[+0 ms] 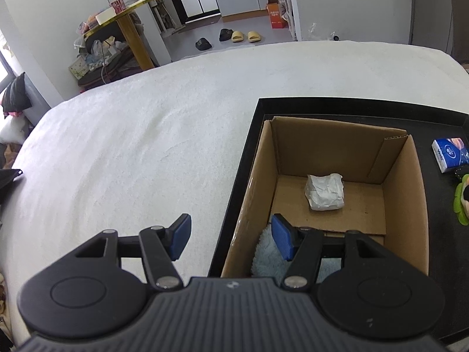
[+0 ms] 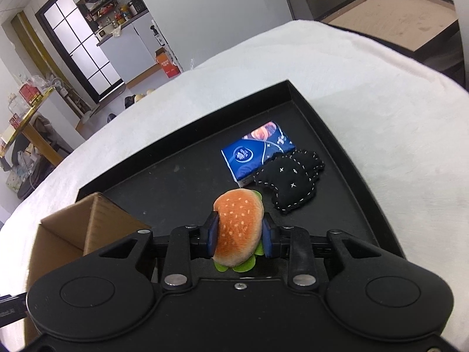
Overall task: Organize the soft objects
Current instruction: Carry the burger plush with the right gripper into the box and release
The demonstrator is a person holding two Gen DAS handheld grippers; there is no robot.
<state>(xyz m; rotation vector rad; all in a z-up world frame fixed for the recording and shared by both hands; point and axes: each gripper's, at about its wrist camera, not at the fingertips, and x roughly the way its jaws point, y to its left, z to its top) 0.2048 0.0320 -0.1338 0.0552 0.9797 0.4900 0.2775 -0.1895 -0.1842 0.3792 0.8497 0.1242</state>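
Note:
My right gripper [image 2: 239, 236] is shut on a plush hamburger [image 2: 239, 228], its blue pads squeezing the orange bun from both sides above the black tray [image 2: 346, 143]. Beyond it on the tray lie a blue tissue pack [image 2: 252, 152] and a black stitched plush [image 2: 288, 180]. The open cardboard box [image 1: 407, 193] stands in the tray's left part and holds a crumpled white wad [image 1: 324, 192] and a light blue fluffy cloth [image 1: 265, 255]. My left gripper [image 1: 231, 239] hangs open over the box's near left wall, one pad outside and one inside, holding nothing.
The tray rests on a white fleece-covered bed [image 1: 132, 146]. In the left wrist view the tissue pack [image 1: 450, 154] and the hamburger's green edge [image 1: 461, 202] show at the right. A yellow-legged side table [image 1: 132, 29], slippers [image 1: 240, 36] and an orange carton [image 1: 275, 13] stand beyond the bed.

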